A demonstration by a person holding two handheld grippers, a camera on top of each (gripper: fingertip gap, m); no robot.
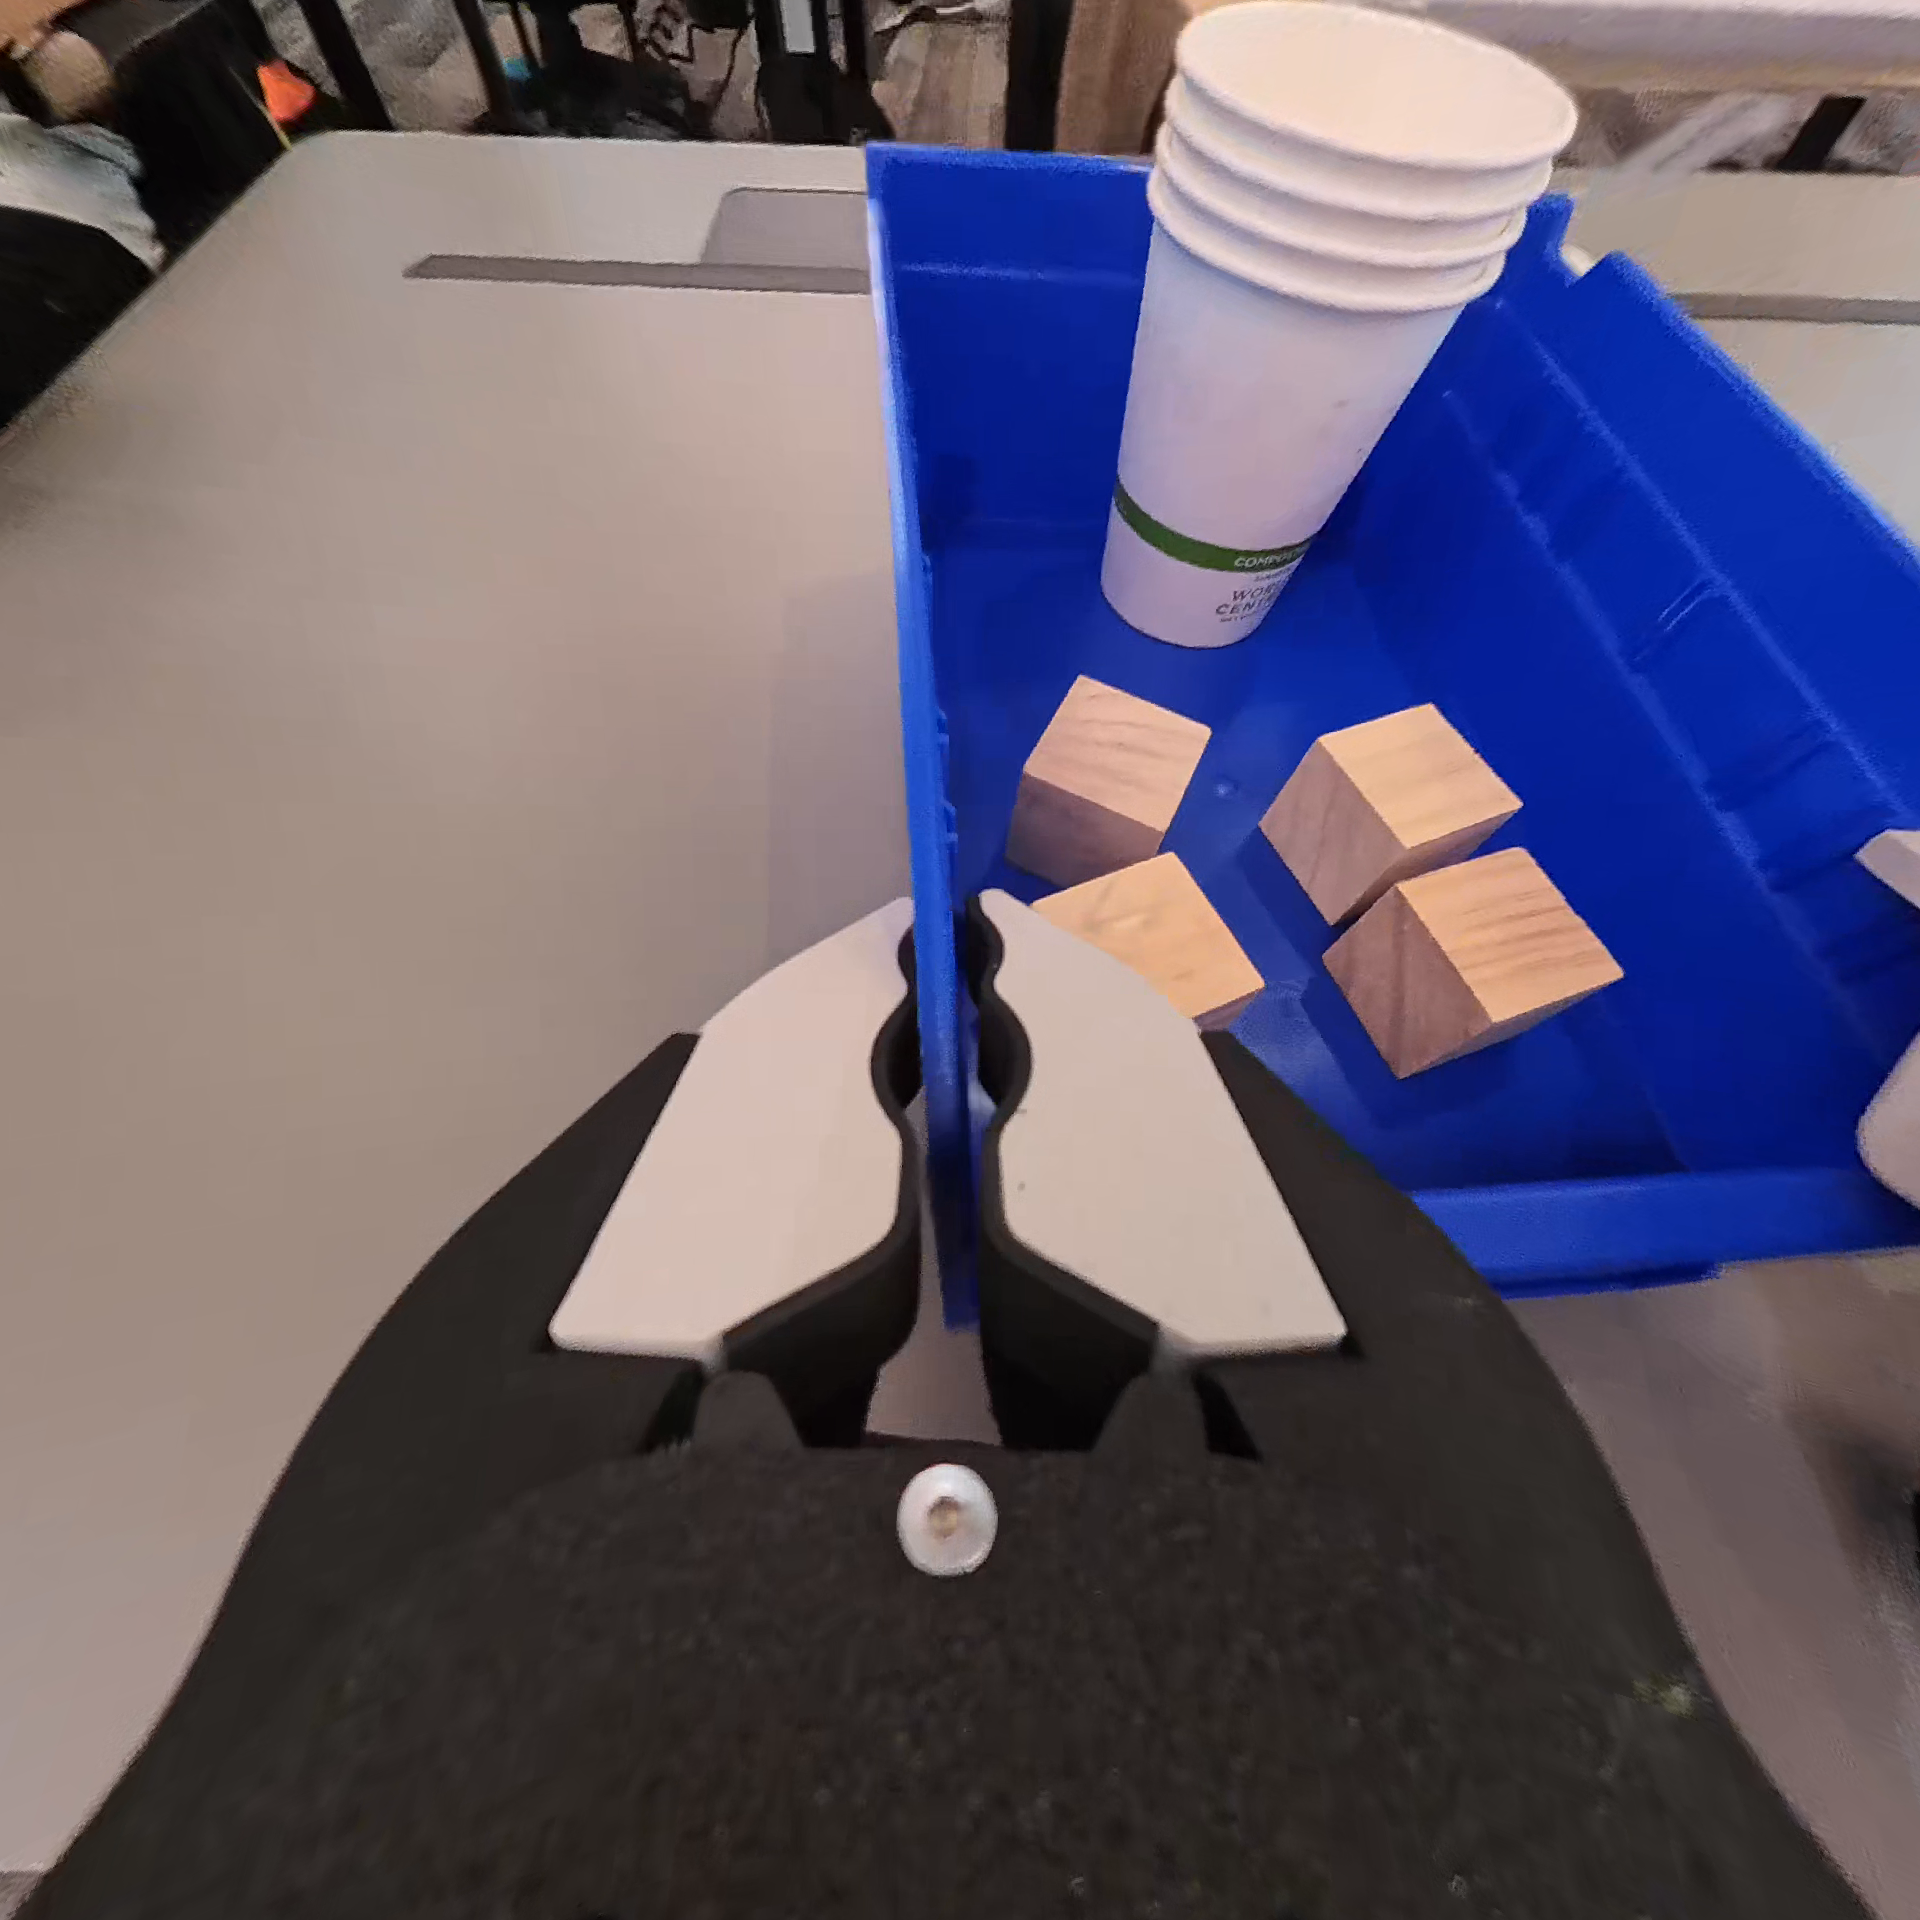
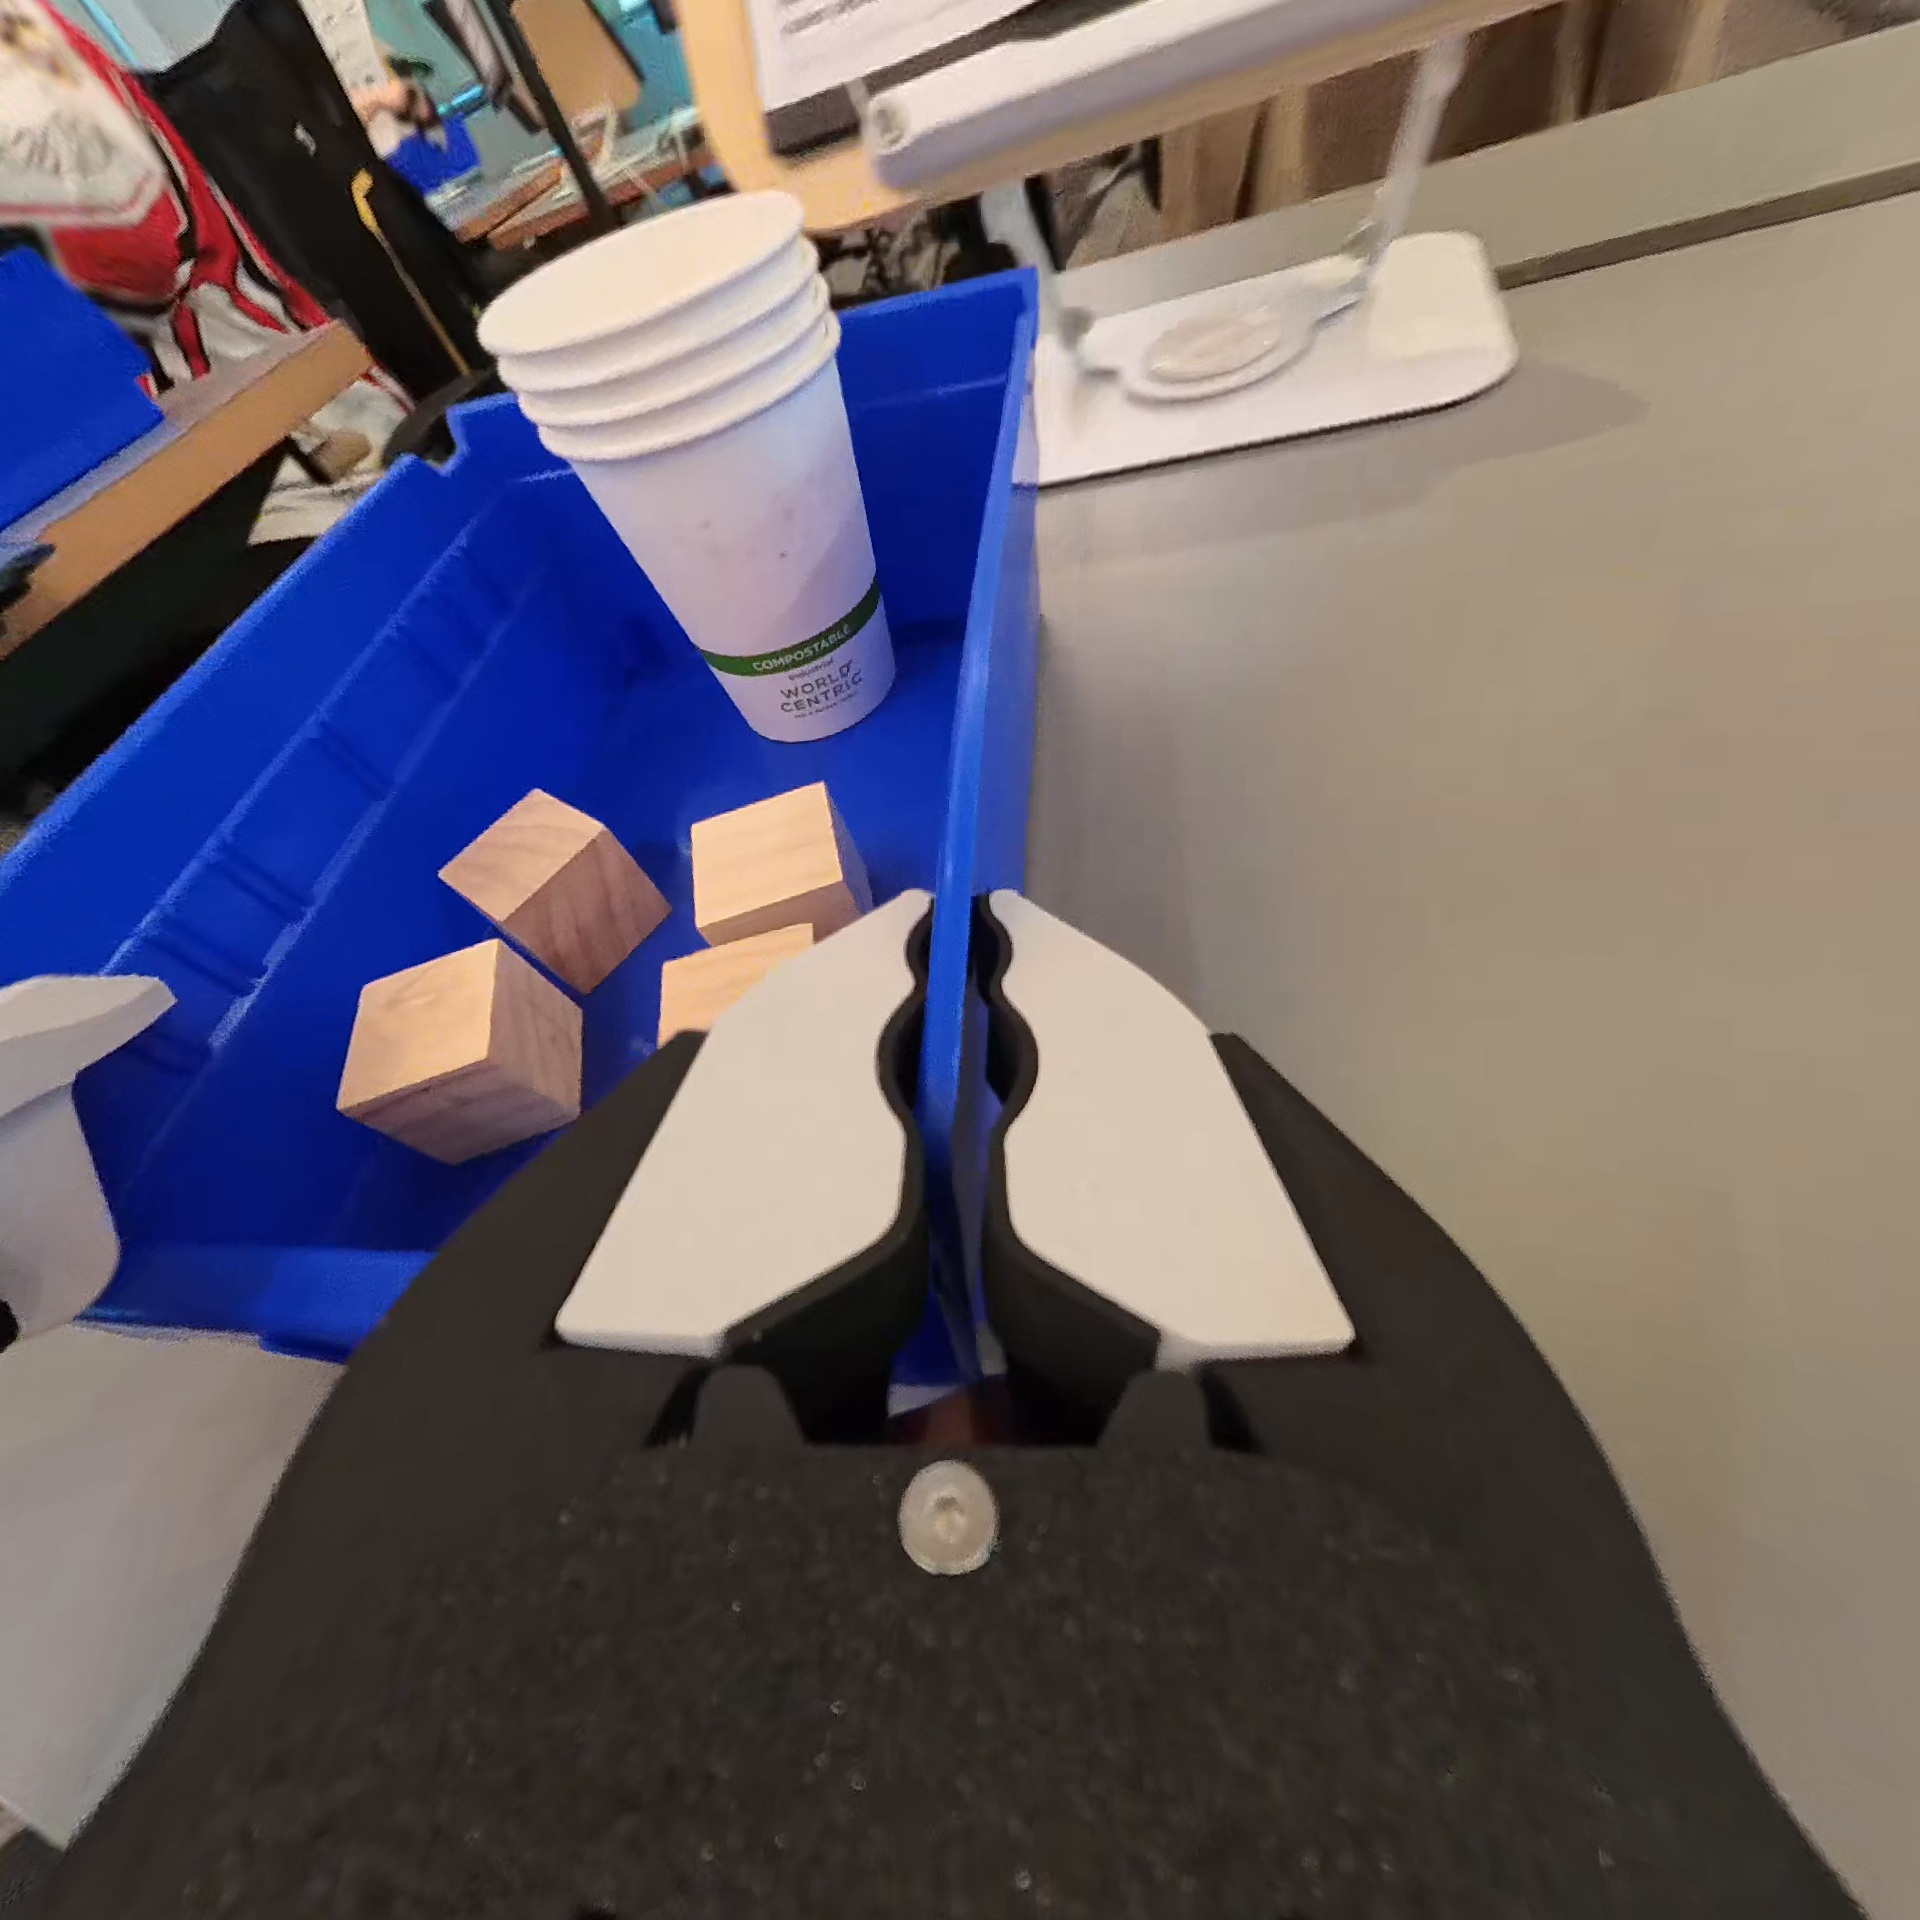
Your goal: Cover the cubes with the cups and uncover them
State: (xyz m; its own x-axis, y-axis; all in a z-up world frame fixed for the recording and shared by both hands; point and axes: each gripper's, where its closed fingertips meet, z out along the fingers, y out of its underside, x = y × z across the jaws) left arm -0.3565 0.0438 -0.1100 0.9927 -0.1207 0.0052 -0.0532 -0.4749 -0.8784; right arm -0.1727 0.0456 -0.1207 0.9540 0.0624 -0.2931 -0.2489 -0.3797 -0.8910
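Observation:
A blue plastic bin [image 1: 1621,540] [image 2: 260,769] sits on the grey table. Inside it a stack of several white paper cups [image 1: 1278,343] [image 2: 717,478] stands upright at the far end. Several wooden cubes [image 1: 1392,800] [image 2: 468,1049] lie loose on the bin floor nearer to me. My left gripper [image 1: 943,914] is shut on the bin's left wall. My right gripper [image 2: 956,909] is shut on the bin's right wall. Each gripper's white fingers show at the edge of the other's view, the right gripper [image 1: 1891,1122] and the left gripper [image 2: 52,1143]. One cube [image 2: 727,977] is partly hidden behind my right finger.
The grey table [image 1: 436,727] [image 2: 1507,831] spreads on both sides of the bin. A white stand with a flat base [image 2: 1299,353] is at the back right. Chairs, other tables and a person's clothing show beyond the far edge.

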